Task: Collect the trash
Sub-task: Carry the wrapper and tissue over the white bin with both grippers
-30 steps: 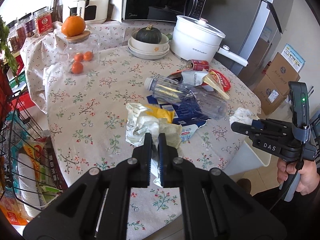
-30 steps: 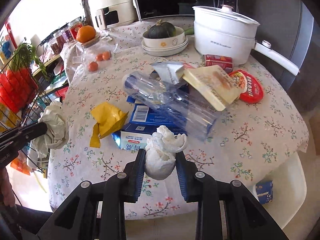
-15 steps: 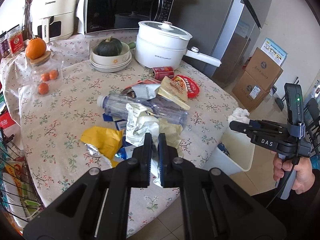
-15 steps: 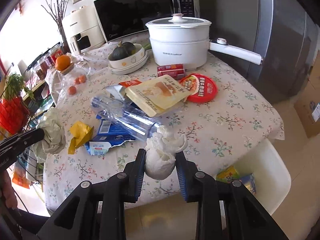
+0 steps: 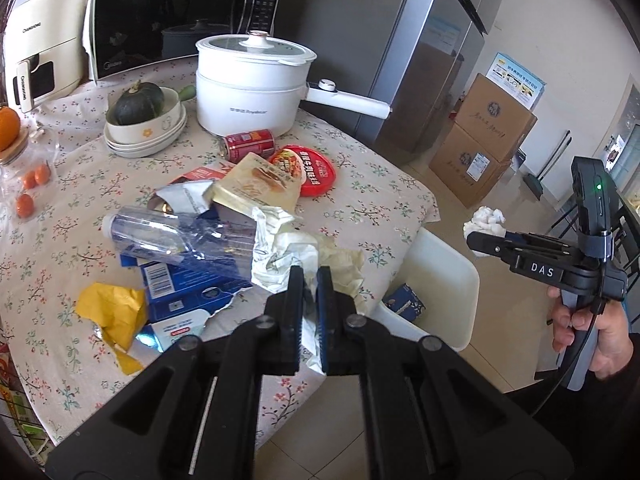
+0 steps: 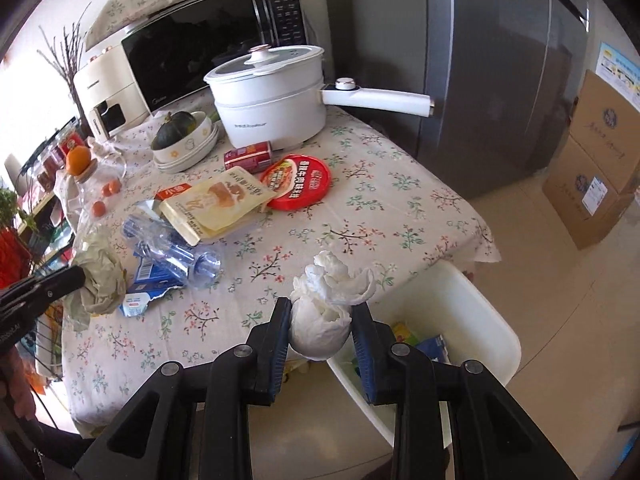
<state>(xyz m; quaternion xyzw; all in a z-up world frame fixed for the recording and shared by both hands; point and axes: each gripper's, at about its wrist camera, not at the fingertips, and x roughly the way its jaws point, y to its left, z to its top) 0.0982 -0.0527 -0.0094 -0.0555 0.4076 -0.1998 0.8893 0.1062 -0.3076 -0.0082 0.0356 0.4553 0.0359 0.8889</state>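
- The left gripper (image 5: 309,280) has its jaws pressed nearly together, pinching a crumpled, pale, foil-lined wrapper (image 5: 296,246) that bunches up above the fingertips.
- That wrapper is creased, cream and silver, and hangs in the air near the edge of the surface (image 5: 360,200) that faces the white bin (image 5: 440,276).
- The right gripper (image 6: 320,316) has its jaws set partly apart, clamped on a wad of white tissue (image 6: 324,312); both pads press its sides.
- The tissue wad is rounded at the bottom with loose, ruffled folds on top, and it sits above the surface's edge, just beside the white bin's rim.
- The white bin stands on the floor against the surface's near corner; a blue carton (image 6: 434,348) and a yellow packet (image 6: 402,330) lie inside it.
- A hand (image 5: 588,336) grips the right gripper's handle, well out from the surface.
- Still on the flowered surface: a crushed clear plastic bottle (image 5: 176,236), a torn blue-and-white carton (image 5: 180,300), a yellow wrapper (image 5: 112,312), a beige snack pouch (image 5: 260,188), a red round lid (image 5: 308,168) and a red can (image 5: 248,144) lying on its side.
- At the surface's far side, behind the red can, stands a white lidded electric pot (image 5: 252,84); beside it a dark green squash (image 5: 134,104) sits in stacked bowls.
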